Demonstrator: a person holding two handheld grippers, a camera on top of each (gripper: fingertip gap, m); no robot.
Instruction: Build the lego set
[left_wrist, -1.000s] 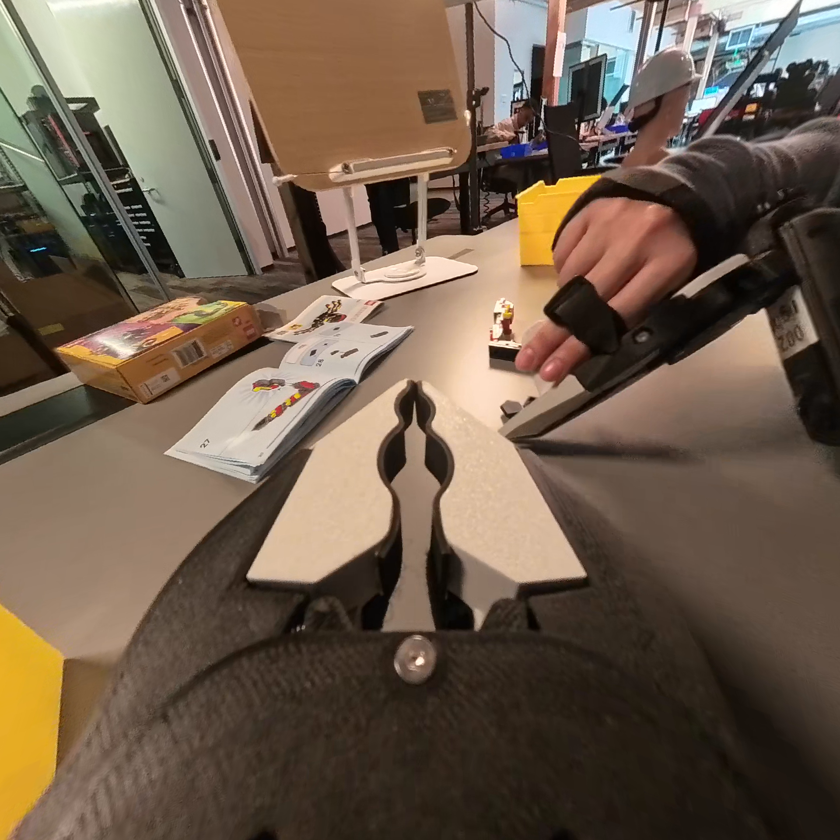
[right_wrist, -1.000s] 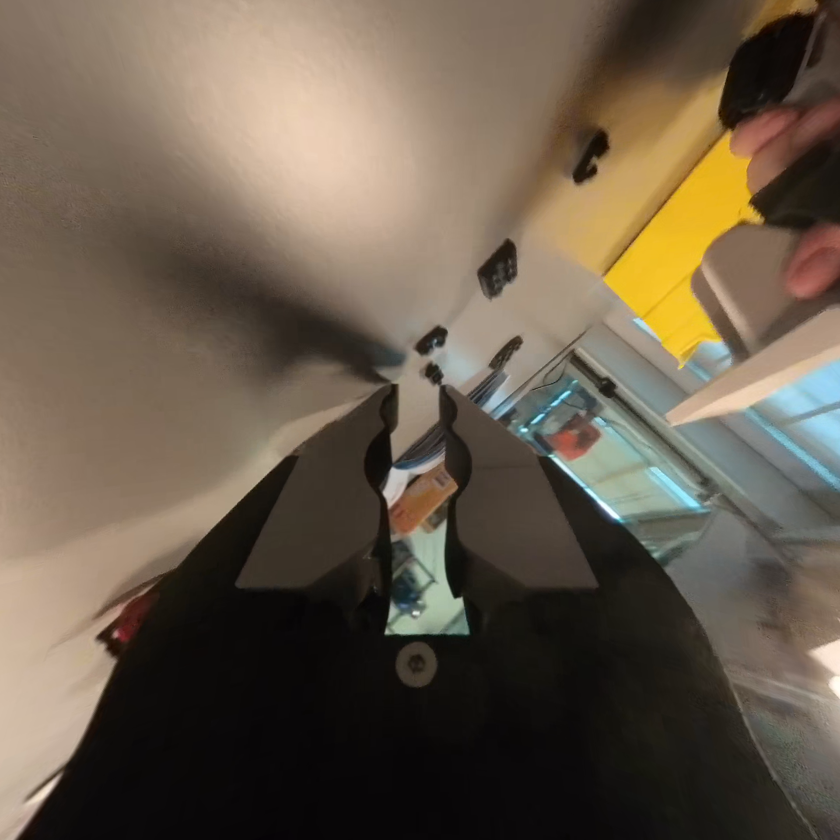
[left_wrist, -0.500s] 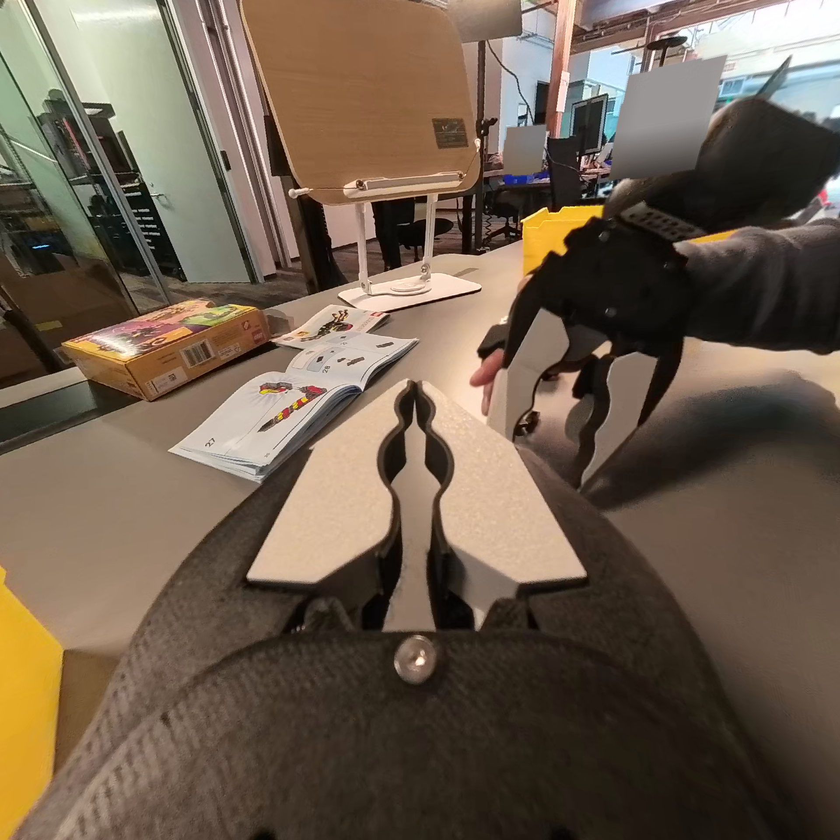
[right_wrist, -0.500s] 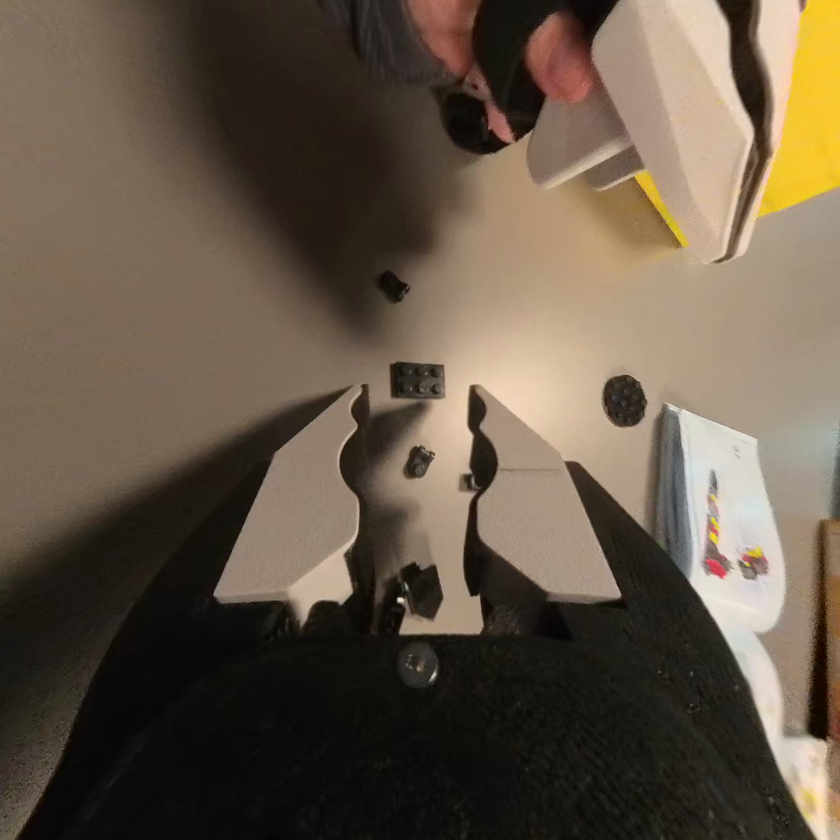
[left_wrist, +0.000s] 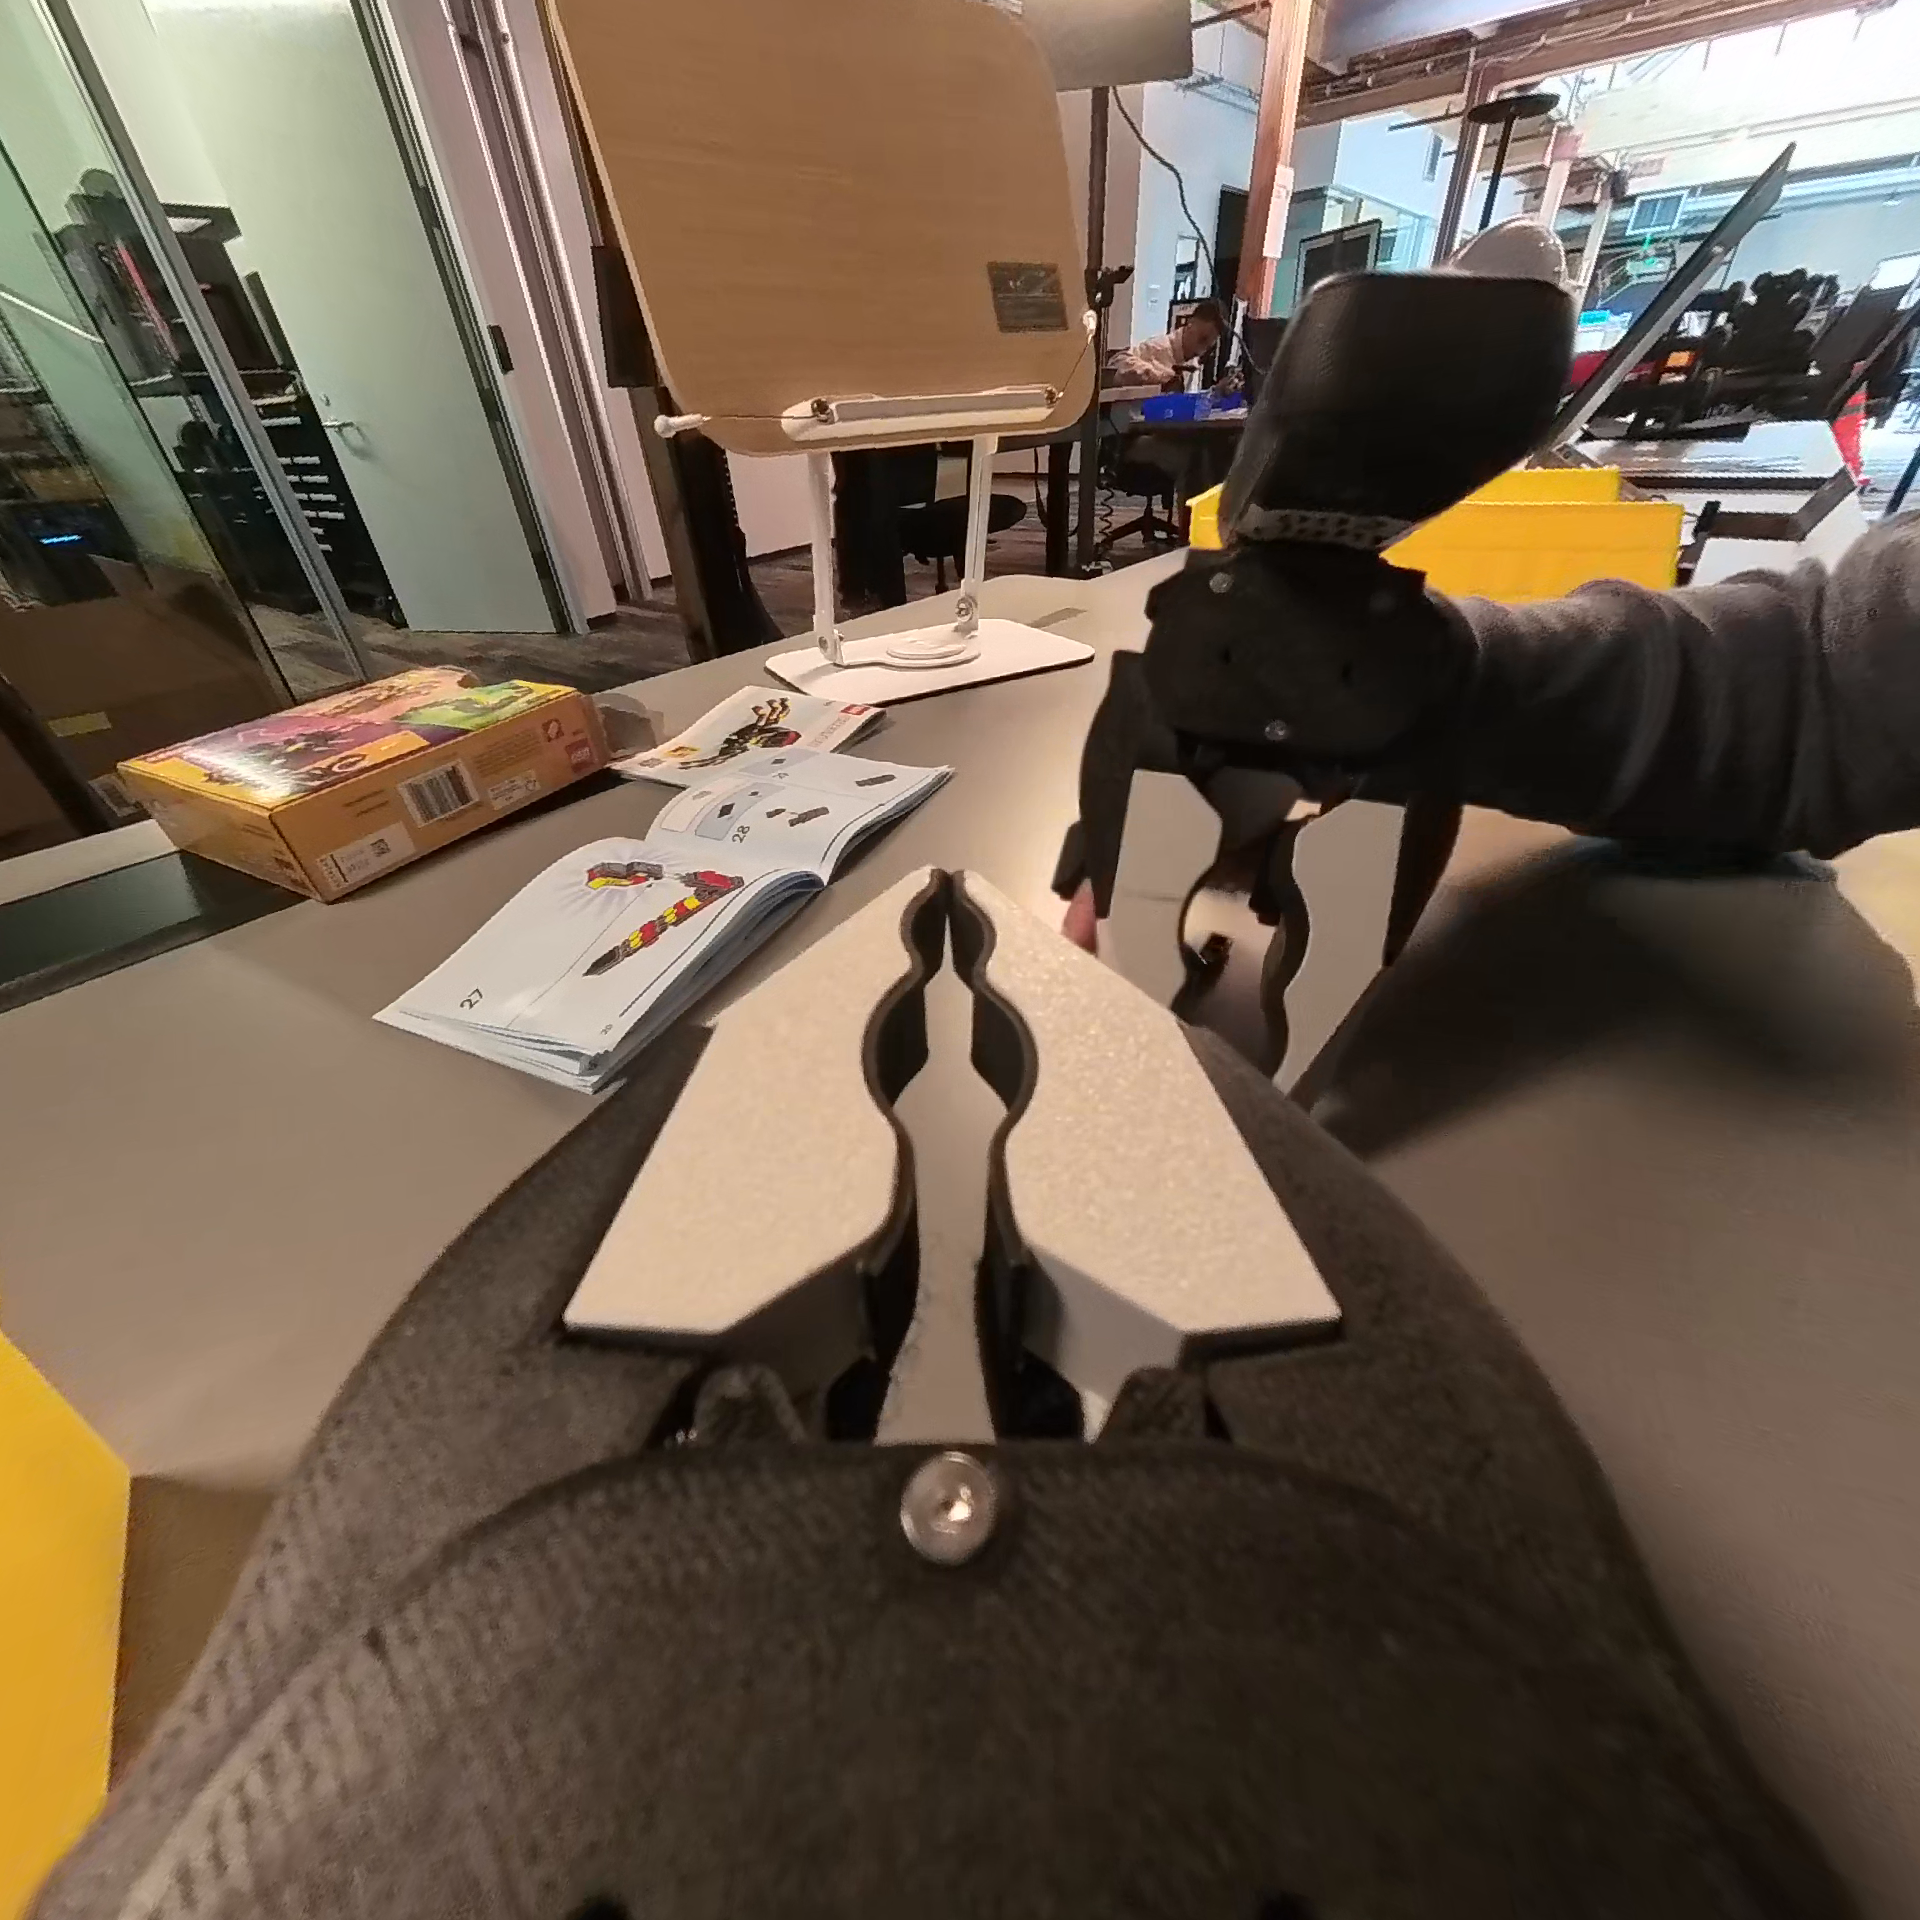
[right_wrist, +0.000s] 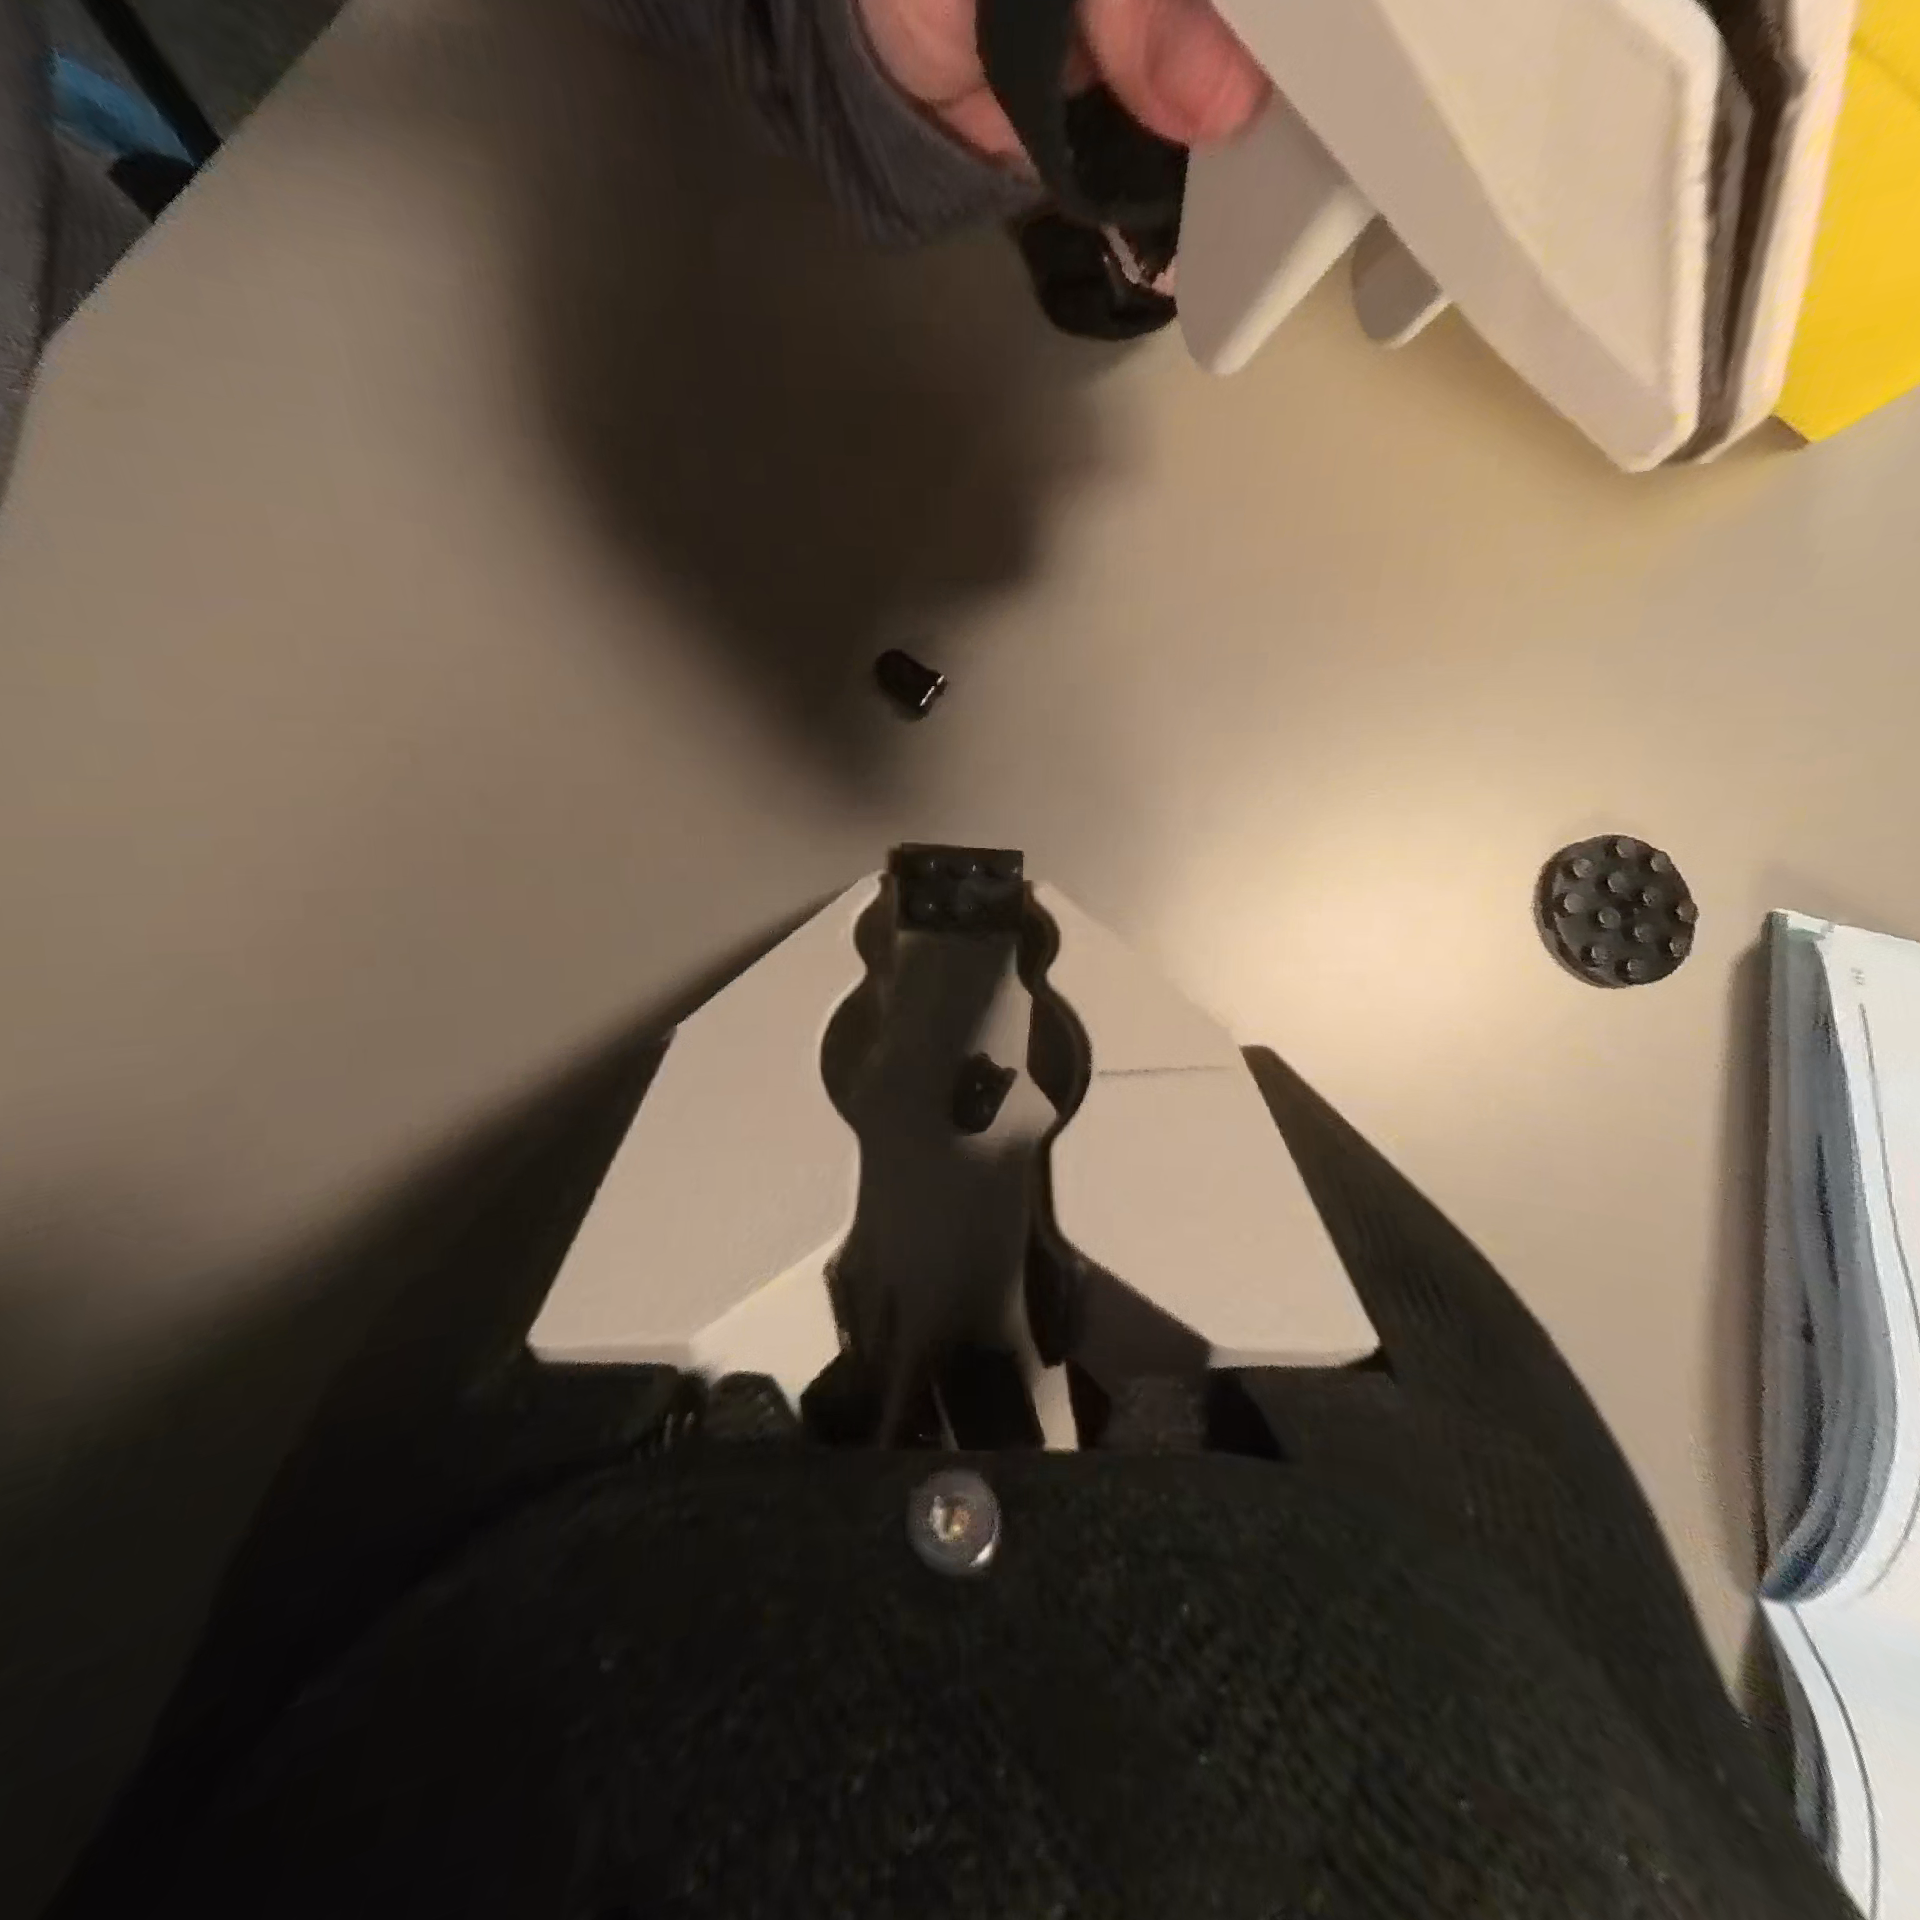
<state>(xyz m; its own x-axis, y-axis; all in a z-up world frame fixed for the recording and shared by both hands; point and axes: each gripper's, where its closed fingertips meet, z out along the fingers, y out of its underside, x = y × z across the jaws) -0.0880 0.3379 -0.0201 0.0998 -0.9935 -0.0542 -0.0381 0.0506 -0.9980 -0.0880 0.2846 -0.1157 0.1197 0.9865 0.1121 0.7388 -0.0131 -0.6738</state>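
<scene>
My right gripper (right_wrist: 961, 883) points straight down at the grey table (right_wrist: 416, 727). Its jaws are closed on the two sides of a small black studded plate (right_wrist: 961, 871) that lies on the table. A tiny black piece (right_wrist: 982, 1096) lies between the fingers further back. A small black cylinder piece (right_wrist: 909, 684) and a round black studded plate (right_wrist: 1616, 912) lie nearby. My left gripper (left_wrist: 951, 883) is shut and empty, low over the table. It also shows in the right wrist view (right_wrist: 1558, 208), held by a hand. The right gripper shows in the left wrist view (left_wrist: 1236, 997).
An open instruction booklet (left_wrist: 675, 914) lies left of the pieces, with a second leaflet (left_wrist: 758, 738) and the set's box (left_wrist: 364, 769) behind it. A wooden book stand (left_wrist: 831, 229) and a yellow bin (left_wrist: 1507, 530) stand at the back. Another yellow bin (left_wrist: 42, 1610) is near left. The tips of one gripper are about 11 centimetres away from the tips of the other.
My right gripper swung from sideways to pointing down, then lowered and narrowed its jaws onto the black plate. The left gripper has stayed shut and nearly still.
</scene>
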